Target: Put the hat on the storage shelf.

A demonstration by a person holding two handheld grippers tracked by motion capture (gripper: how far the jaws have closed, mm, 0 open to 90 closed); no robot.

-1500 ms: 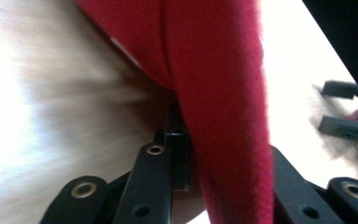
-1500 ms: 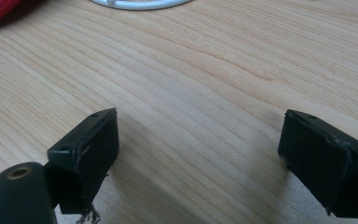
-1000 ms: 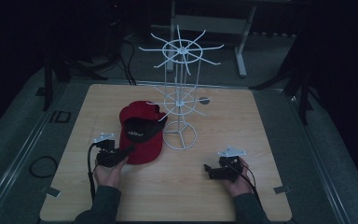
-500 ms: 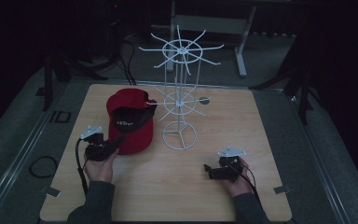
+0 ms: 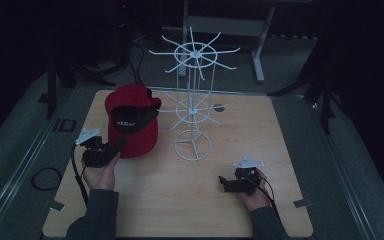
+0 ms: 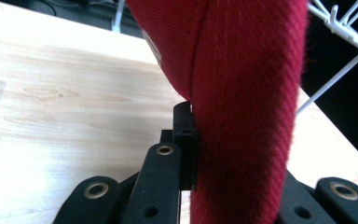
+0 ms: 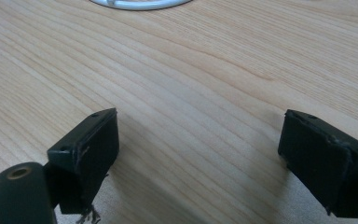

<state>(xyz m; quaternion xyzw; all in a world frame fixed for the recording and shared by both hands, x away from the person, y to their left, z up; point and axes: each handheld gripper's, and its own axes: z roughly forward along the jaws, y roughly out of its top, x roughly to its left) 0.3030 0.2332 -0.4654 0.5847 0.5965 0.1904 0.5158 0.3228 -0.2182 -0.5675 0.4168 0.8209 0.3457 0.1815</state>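
Left gripper [image 5: 111, 149]: jaws clamped on the red cap [image 5: 131, 121], held raised beside the white wire rack [image 5: 192, 106]. Right gripper [image 5: 225, 182]: jaws wide apart, low over the table [image 5: 260, 130].

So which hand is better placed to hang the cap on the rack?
Left: its tongs are shut on the cap beside the rack. The right tongs are open, low over the table.
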